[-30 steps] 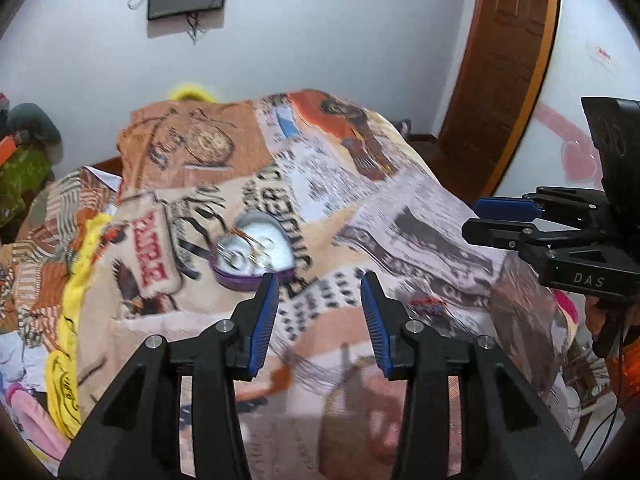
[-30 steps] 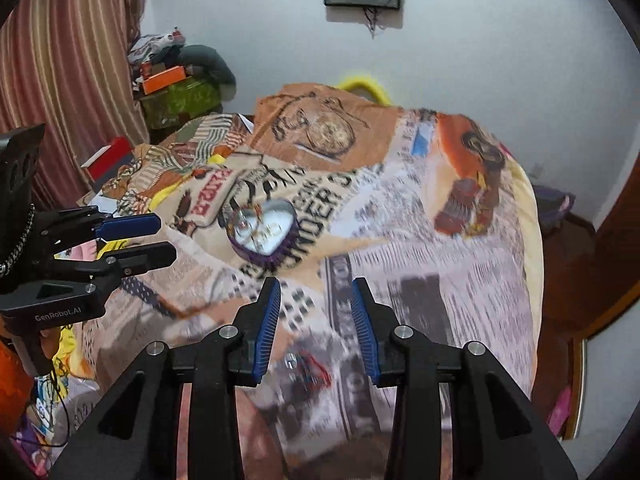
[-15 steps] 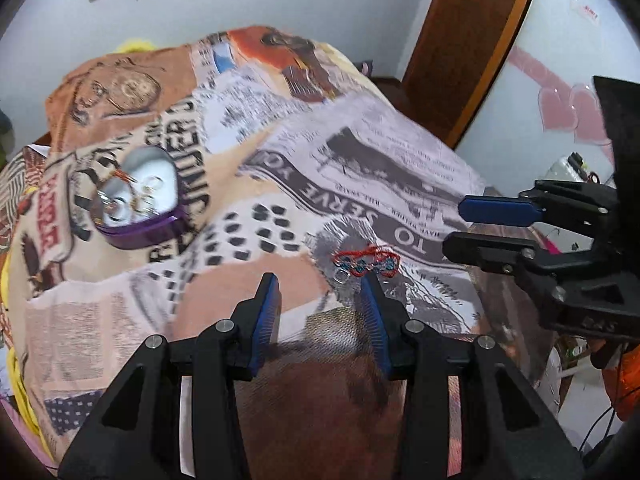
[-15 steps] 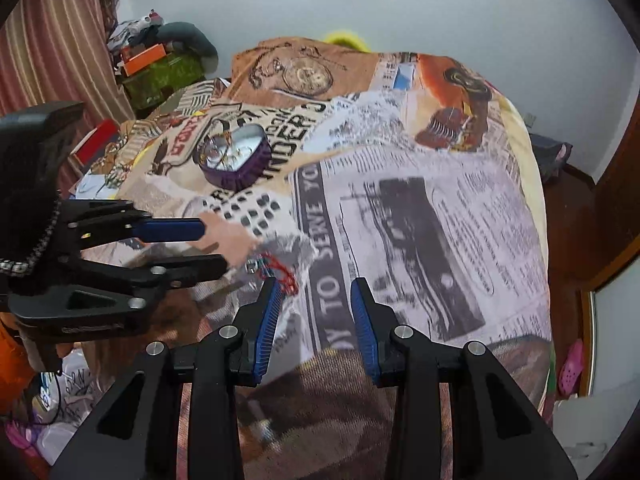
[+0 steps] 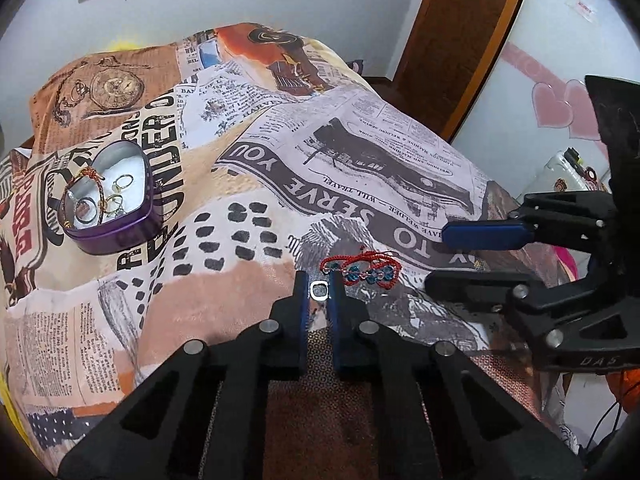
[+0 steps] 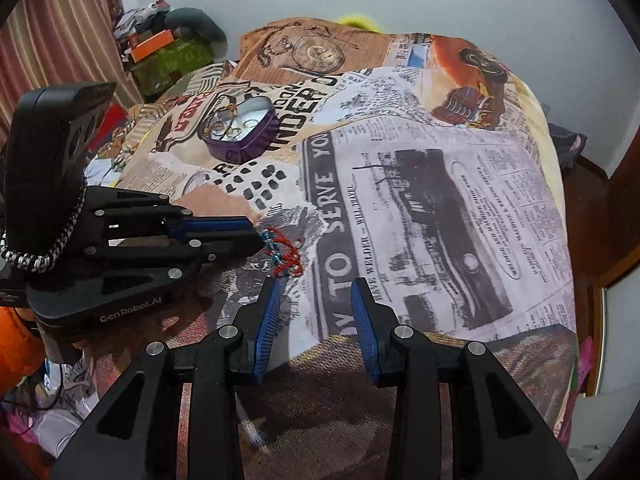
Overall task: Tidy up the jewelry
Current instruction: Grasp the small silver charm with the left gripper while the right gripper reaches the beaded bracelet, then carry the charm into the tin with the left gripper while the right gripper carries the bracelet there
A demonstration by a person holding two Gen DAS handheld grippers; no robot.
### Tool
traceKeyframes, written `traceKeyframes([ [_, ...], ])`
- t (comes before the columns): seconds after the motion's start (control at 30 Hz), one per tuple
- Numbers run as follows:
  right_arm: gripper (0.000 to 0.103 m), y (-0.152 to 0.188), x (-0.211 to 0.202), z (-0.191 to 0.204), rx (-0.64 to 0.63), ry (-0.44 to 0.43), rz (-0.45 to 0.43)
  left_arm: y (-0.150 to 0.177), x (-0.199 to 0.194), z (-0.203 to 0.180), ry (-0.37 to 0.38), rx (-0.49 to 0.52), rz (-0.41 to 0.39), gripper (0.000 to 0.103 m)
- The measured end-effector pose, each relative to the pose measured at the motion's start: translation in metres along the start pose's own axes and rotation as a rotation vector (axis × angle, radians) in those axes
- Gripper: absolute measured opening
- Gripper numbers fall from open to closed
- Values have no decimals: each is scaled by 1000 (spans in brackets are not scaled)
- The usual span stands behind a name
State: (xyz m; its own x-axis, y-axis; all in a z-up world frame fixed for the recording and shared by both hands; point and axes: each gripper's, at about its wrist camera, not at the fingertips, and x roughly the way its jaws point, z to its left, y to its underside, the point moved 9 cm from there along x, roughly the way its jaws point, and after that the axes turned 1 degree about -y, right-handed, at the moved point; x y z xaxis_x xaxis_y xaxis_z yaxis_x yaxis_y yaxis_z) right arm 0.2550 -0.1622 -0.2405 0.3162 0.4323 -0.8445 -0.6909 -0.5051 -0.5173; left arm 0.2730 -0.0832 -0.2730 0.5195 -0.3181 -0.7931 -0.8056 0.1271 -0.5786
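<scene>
My left gripper (image 5: 319,280) is shut on a small silver ring (image 5: 319,290) low over the printed blanket. A red thread bracelet with blue beads (image 5: 362,270) lies just to its right, also in the right wrist view (image 6: 282,254). A purple heart-shaped tin (image 5: 110,204) with rings and a red cord bracelet inside sits open at the left; it shows far left in the right wrist view (image 6: 242,134). My right gripper (image 6: 314,300) is open and empty, just right of the bracelet; it appears in the left wrist view (image 5: 460,258).
The newspaper-print blanket (image 5: 360,152) covers a bed. A wooden door (image 5: 460,40) stands behind on the right. Clutter and a striped curtain (image 6: 60,40) are at the left side. The bed edge drops off near my grippers.
My left gripper moved down toward the bracelet and closed its jaws on the silver ring. My right gripper stayed open and drew nearer the bracelet.
</scene>
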Motion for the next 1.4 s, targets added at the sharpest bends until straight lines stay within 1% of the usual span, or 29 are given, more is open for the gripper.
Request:
traceKeyframes([
  [0.1, 33, -4, 7, 5, -17, -1, 4, 0, -3, 2, 5, -12, -4, 8],
  [0.33, 33, -12, 26, 17, -91, 24, 11, 8, -17, 19, -16, -44, -17, 8],
  [0.53, 32, -17, 33, 17, -73, 5, 6, 17, -29, 34, -48, -59, -25, 7],
  [0.57, 31, -17, 33, 18, -73, 2, 4, 18, -30, 37, -53, -62, -28, 7],
  [0.6, 23, -18, 34, 19, -74, 2, 4, 18, -31, 38, -55, -65, -30, 8],
  [0.63, 12, -18, 34, 20, -72, -2, 7, 18, -33, 40, -59, -70, -34, 8],
  [0.67, 10, -19, 34, 21, -71, -5, 12, 18, -34, 41, -62, -74, -37, 8],
  [0.8, 8, -24, 32, 25, -64, -21, 12, 12, -45, 49, -74, -88, -66, 8],
  [0.9, 8, -33, 26, 28, -68, -18, -12, 5, -55, 55, -84, -91, -92, 8],
  [1.17, 8, -74, 7, 39, -79, -20, -104, -14, -82, 78, -119, -102, -161, 8],
  [1.4, 8, -108, 2, 48, -82, -40, -163, -24, -92, 102, -154, -124, -196, 8],
])
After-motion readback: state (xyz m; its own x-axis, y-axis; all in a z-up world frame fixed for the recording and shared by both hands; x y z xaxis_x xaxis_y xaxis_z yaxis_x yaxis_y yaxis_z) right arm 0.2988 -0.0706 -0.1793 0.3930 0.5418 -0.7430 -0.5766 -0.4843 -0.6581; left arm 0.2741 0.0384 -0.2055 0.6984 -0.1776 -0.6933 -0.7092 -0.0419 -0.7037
